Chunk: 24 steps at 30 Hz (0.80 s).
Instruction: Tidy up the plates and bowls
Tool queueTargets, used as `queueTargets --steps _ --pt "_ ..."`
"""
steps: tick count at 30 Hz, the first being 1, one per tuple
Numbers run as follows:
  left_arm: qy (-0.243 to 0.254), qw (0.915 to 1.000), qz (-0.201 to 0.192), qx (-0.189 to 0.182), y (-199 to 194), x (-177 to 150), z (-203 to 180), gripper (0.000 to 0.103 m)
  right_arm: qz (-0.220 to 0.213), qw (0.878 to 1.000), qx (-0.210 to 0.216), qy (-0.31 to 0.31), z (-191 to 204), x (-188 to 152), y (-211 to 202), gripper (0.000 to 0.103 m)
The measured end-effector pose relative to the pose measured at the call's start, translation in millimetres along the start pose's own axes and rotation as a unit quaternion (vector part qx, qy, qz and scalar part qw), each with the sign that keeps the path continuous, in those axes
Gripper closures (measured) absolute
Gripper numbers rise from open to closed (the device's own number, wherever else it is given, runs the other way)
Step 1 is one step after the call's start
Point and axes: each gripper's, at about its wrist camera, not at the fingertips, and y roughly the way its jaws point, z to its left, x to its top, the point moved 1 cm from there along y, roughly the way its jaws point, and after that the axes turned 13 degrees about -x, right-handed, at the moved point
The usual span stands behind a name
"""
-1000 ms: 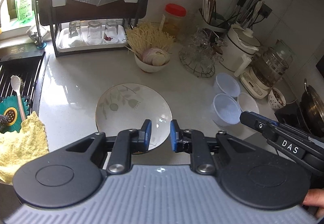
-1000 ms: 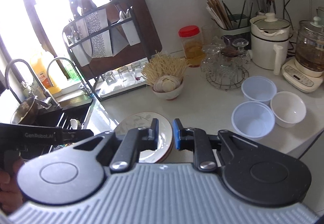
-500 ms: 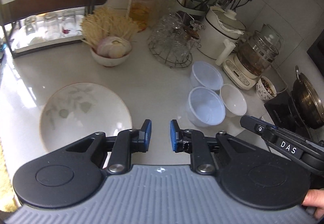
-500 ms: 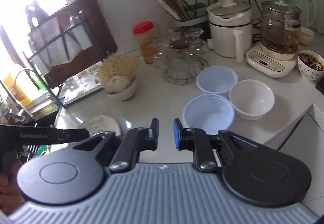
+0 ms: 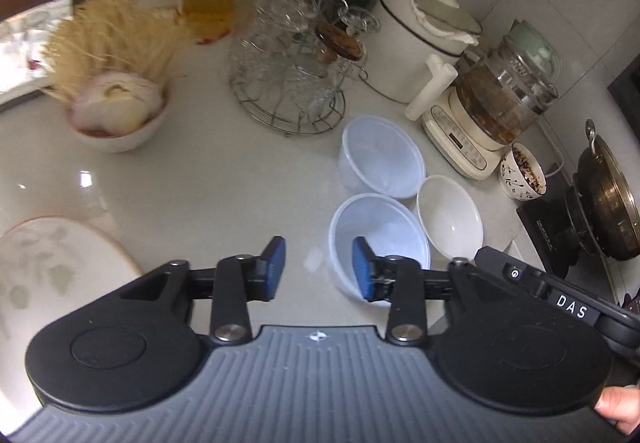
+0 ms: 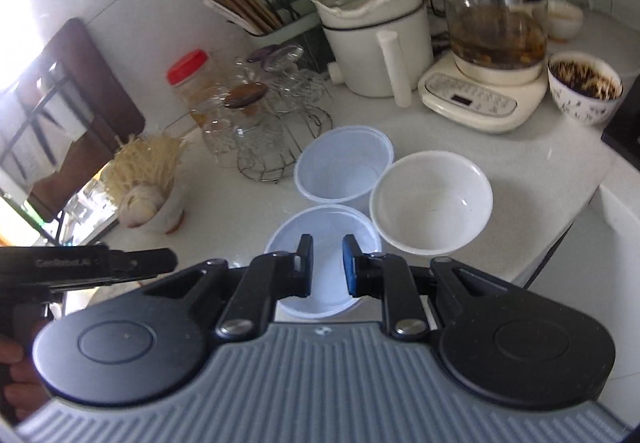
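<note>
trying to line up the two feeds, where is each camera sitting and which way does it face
Left wrist: on the left gripper, looking down along its open fingers at the near clear bowl, with the floral plate at left; the right gripper's body and a fingertip show at lower right.
Right wrist: on the right gripper, fingers open above the near clear bowl, the white bowl beside it; the left gripper's body and hand show at left.
Shared: the three bowls, the far clear bowl, the glass rack and the kettle.
</note>
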Motion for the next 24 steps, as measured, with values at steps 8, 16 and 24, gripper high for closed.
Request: queueTargets --steps 8,16,24 --pt "-0.007 0.9985 0.054 -0.007 56.1 21.5 6.8 0.056 0.055 0.997 0.042 0.025 -14.6 7.9 40.7 0.046" --pt "-0.021 0.9952 0.095 -0.006 97.0 28.6 14.2 0.057 0.125 0.988 0.036 0.079 -27.4 3.4 75.2 0.047" --pt "-0.055 0.9934 0.099 -0.02 117.1 27.8 17.3 0.06 0.151 0.984 0.049 0.082 -35.5 4.7 93.1 0.072"
